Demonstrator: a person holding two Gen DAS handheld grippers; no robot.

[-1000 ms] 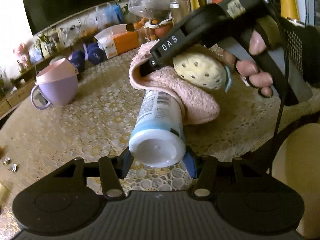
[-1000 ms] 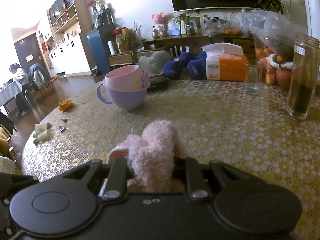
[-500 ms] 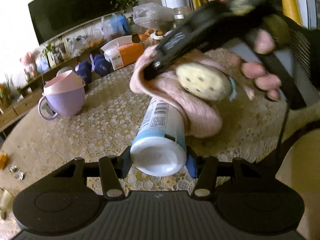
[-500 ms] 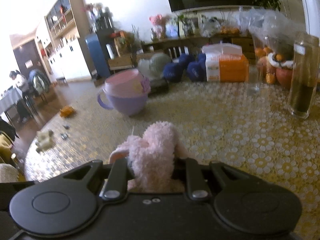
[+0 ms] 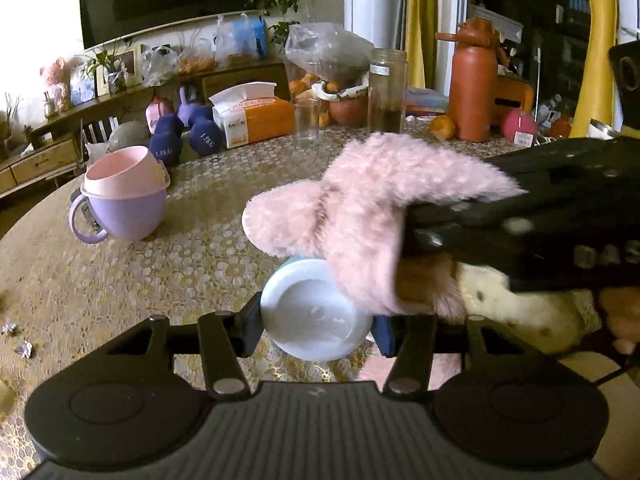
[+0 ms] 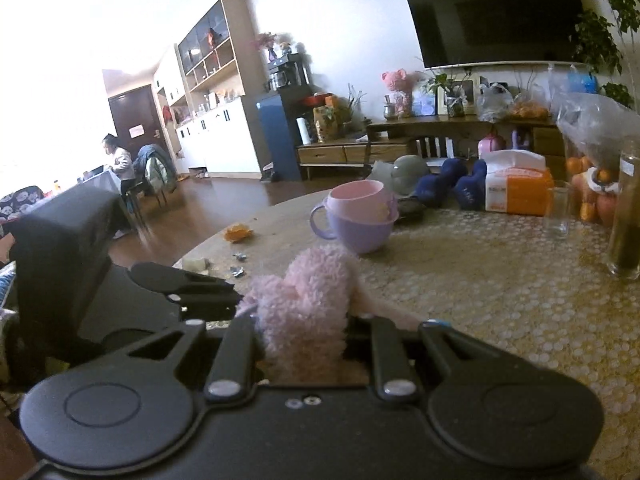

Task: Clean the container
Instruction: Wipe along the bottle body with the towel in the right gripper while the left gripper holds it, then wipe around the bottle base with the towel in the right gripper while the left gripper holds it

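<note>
My left gripper (image 5: 316, 326) is shut on a white and pale blue cylindrical container (image 5: 310, 316), whose round end faces the left wrist camera. A fluffy pink cloth (image 5: 360, 216) drapes over the container's top and right side. The right gripper's black body (image 5: 540, 220) reaches in from the right, holding that cloth. In the right wrist view my right gripper (image 6: 308, 332) is shut on the pink cloth (image 6: 312, 300), which bunches up between the fingers. The left gripper's black body (image 6: 120, 292) shows at the left there.
On the lace-patterned round table (image 5: 120, 280) stand a purple cup with a pink cup inside (image 5: 120, 200), an orange tissue box (image 5: 256, 120), blue dumbbells (image 5: 188, 136), a drinking glass (image 5: 307, 122), a tall jar (image 5: 387, 90) and an orange flask (image 5: 472, 80). Foil scraps (image 5: 22, 346) lie at the left. A person sits far off (image 6: 118, 164).
The container has tipped so its end now faces the camera squarely. The cloth and right gripper have slid down along it toward the left gripper, covering most of its body.
</note>
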